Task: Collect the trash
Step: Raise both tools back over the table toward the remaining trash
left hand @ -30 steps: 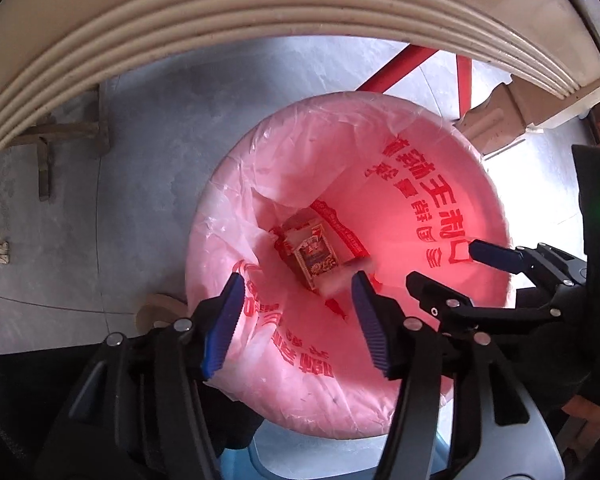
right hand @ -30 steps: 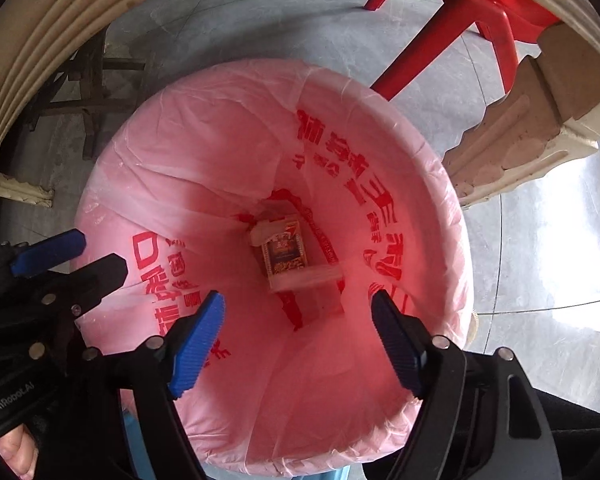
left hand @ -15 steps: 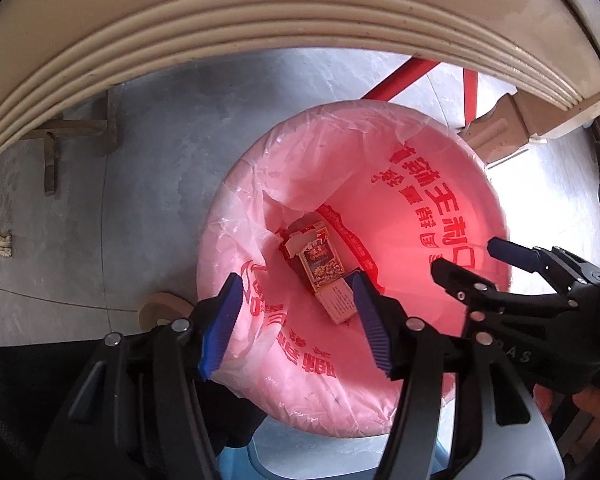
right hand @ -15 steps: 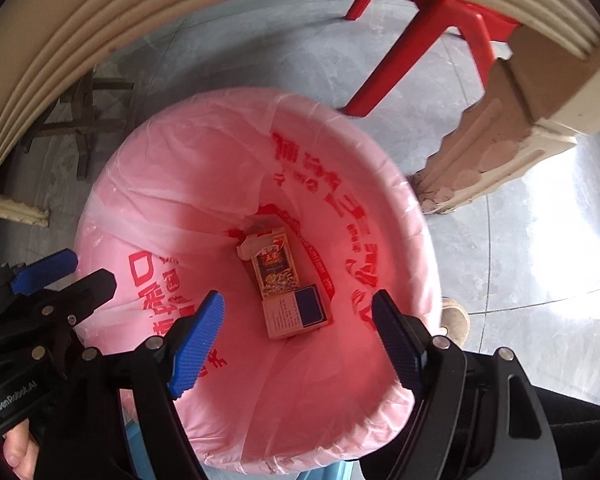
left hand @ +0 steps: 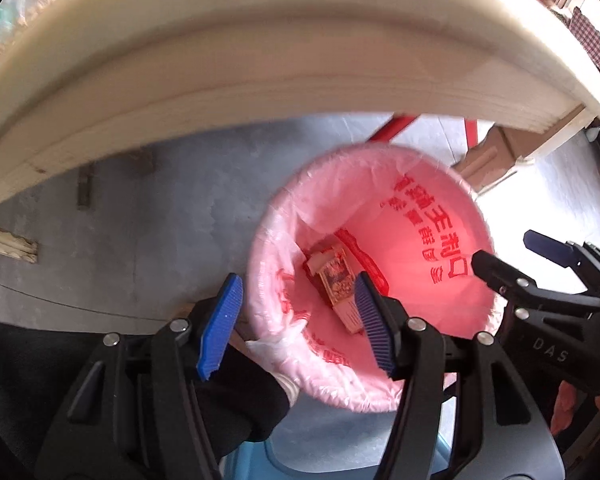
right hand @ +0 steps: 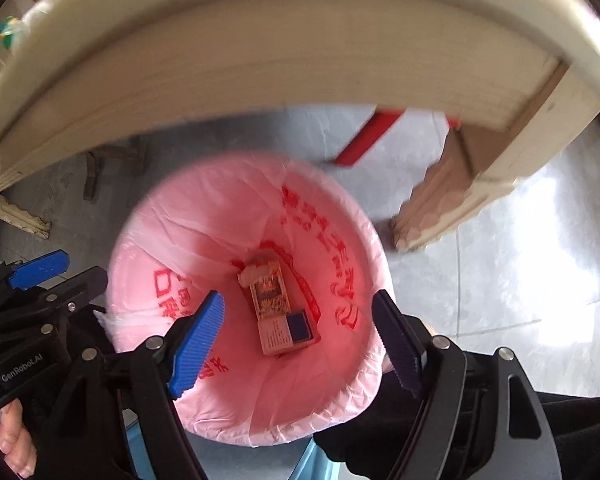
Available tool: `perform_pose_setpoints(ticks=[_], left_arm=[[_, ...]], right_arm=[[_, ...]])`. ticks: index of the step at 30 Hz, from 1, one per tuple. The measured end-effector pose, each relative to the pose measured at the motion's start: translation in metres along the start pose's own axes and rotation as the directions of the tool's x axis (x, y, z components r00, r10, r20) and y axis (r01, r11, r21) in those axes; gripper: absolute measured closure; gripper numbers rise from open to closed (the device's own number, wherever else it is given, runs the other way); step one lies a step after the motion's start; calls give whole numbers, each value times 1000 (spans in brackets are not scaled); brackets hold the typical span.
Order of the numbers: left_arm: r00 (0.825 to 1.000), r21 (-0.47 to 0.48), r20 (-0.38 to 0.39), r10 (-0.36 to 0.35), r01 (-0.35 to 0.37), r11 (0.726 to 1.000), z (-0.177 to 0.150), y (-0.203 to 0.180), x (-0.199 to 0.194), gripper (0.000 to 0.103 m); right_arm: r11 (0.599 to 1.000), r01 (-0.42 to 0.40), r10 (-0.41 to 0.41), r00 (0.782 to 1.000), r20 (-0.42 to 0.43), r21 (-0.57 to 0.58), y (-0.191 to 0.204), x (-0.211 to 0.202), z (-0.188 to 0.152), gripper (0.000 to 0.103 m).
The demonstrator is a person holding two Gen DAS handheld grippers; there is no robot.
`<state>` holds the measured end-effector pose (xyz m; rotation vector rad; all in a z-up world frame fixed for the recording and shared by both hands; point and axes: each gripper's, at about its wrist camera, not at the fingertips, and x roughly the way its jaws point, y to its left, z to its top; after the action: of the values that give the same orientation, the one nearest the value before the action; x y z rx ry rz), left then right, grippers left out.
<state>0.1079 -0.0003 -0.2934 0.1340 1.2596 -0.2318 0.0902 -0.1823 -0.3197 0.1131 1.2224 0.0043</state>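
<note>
Lying in pink-lined bin [right hand: 204, 216], two cartons [right hand: 278, 312]

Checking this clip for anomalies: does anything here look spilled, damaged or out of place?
Nothing stands out. The two boxes lie at the bottom of the pink-lined bin, and no litter shows on the floor around it.

The left gripper [left hand: 296, 322] is pointed steeply downward above the pink-lined bin [left hand: 440, 216], its blue-padded jaws held apart with nothing gripped between them. The right gripper [right hand: 300, 336] is likewise aimed steeply down over the bin, its jaws spread wider and also empty; in the left wrist view it is seen at the bin's right edge. Bare fingers [right hand: 14, 438] of the hand wrapped around the left gripper's handle are seen at the lower left of the right wrist view, and dark sleeves are visible beneath both grippers.
</note>
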Motion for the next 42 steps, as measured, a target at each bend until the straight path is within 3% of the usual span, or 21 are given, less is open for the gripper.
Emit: perform_pose_setpoints(ticks=[8,11,16,22,28,35,42], left_arm=[[989,19,146,35,-38,999,3,2,-76,44],[980,9,189,57,-60,998,11,5,-106,41],[968,-26,249,44,-38,999,29,16,-156,38],[958,-65,285,33,-15,998,67,34,-214,38],[940,-57,327,99,-85,995,108,31,-259,37],[926,-38,360,116,-110,993,148,23,-290,36],[939,3,325,109,-116,993,186,10,-285,36]], right_arm=[[1000,-11,12,989,150,-11,6,-64,11,29],[999,-32,31,979,202,4,1,-92,15,28],[998,-57,52,954,294,9,-5,-146,26,28],[996,-94,91,939,333,-7,-11,-204,63,28],[995,-88,102,919,381,-53,-11,-249,99,27],[993,-85,112,908,403,-84,-18,-281,140,27],[990,-107,133,918,373,-90,-26,-281,178,27]])
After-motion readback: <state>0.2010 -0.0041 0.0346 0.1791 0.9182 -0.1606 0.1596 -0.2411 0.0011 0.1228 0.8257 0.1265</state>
